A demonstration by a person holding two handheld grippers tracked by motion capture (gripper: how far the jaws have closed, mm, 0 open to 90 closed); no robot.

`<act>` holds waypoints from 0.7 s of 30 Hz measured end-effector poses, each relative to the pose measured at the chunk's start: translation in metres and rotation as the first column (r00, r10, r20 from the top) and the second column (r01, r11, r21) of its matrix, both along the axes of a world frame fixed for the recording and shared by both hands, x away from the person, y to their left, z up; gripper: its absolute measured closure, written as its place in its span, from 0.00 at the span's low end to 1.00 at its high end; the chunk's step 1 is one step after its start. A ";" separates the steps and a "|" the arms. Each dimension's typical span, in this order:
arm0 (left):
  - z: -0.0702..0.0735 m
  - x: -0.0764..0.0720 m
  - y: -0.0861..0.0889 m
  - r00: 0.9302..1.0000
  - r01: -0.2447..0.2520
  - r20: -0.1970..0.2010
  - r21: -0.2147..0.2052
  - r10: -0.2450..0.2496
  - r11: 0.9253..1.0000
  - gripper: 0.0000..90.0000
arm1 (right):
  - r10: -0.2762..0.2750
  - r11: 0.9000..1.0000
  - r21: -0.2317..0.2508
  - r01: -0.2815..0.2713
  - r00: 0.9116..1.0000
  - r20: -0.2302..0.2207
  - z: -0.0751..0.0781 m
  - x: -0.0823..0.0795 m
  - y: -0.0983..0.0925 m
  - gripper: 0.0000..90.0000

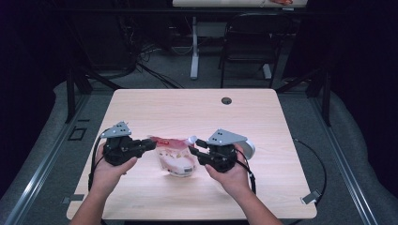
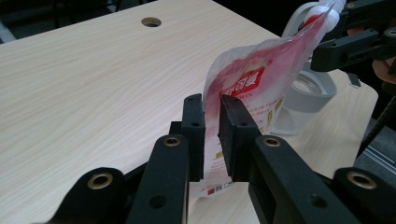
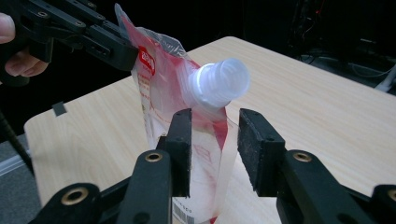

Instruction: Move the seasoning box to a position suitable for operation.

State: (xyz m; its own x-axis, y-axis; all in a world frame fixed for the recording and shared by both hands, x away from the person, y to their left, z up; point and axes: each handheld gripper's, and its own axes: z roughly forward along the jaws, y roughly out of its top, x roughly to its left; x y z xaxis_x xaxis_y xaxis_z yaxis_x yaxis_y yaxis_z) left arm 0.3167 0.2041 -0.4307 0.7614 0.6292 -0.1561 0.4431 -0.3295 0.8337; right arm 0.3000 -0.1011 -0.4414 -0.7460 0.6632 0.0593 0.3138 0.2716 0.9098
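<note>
A red-and-white spouted pouch [image 1: 176, 159] hangs upright between my two grippers over the near middle of the wooden table [image 1: 197, 112], its bottom close to the tabletop. My left gripper [image 1: 152, 144] is shut on the pouch's upper side edge; in the left gripper view its pads [image 2: 233, 126] pinch the pouch [image 2: 252, 79]. My right gripper [image 1: 192, 150] holds the opposite top corner. In the right gripper view its jaws [image 3: 215, 121] straddle the pouch [image 3: 159, 88] just below the white screw cap [image 3: 219, 84], and the left pad touches the neck.
A clear round container [image 1: 248, 147] sits on the table behind my right hand, also seen past the pouch as a clear round container [image 2: 308, 88]. A cable hole [image 1: 226, 101] lies near the far edge. A chair [image 1: 248, 42] and a desk leg stand beyond the table.
</note>
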 end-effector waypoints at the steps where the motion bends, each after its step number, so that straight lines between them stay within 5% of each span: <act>1: -0.001 -0.002 -0.002 1.000 0.006 0.001 0.006 -0.006 1.000 0.90 | 0.001 1.000 0.001 -0.001 1.000 -0.006 -0.002 -0.002 -0.002 0.73; 12: -0.013 -0.021 -0.013 0.999 0.047 0.003 0.036 -0.047 0.998 0.90 | -0.018 1.000 -0.002 0.018 0.999 -0.026 -0.021 -0.026 -0.013 0.73; 21: -0.017 -0.022 -0.011 0.998 0.063 -0.002 -0.002 -0.063 0.998 0.90 | -0.009 1.000 0.009 0.009 1.000 -0.019 -0.024 -0.028 -0.017 0.72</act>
